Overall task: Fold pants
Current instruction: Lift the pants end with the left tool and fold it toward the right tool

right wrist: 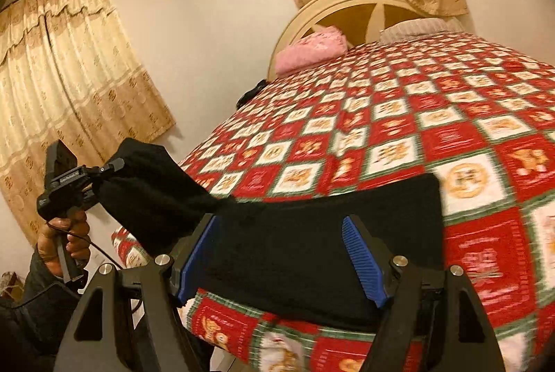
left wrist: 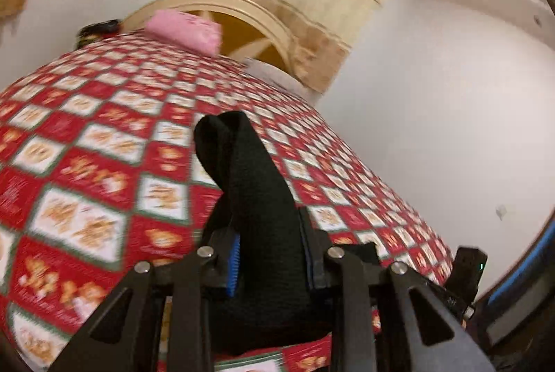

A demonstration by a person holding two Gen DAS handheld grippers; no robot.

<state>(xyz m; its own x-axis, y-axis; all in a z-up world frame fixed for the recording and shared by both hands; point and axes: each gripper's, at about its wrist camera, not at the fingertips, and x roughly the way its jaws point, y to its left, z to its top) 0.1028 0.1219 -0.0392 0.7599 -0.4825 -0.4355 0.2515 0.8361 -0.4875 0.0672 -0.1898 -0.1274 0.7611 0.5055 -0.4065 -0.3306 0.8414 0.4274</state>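
Surface: a bed (right wrist: pixel 461 136) covered by a red, white and green checked spread is used as the folding surface; no worktop is seen.
Garment: black pants (right wrist: pixel 312 233) are laid across the near edge of the bed, one end raised off it toward the left.
Left gripper (left wrist: pixel 270 254): closed on a bunched end of the pants, cloth being seen pinched between the blue pads and standing up above them in the left wrist view.
Left hand (right wrist: pixel 66 240): seen in the right wrist view grasping the tool handle beyond the bed's edge, the held cloth hanging from the gripper in a slack drape.
Right gripper (right wrist: pixel 281 257): held wide apart over the flat part of the pants; cloth lies between the fingers, but no pad is seen pressing on it.
Reason for hold: the raised end is judged to be lifted so it can be carried over the flat part.
Step in hand: first fold, judged barely begun.
Risk: the thick bunch may slip or land uneven.
Other items: a pink bundle (right wrist: pixel 312 52) by the headboard (right wrist: pixel 312 11).
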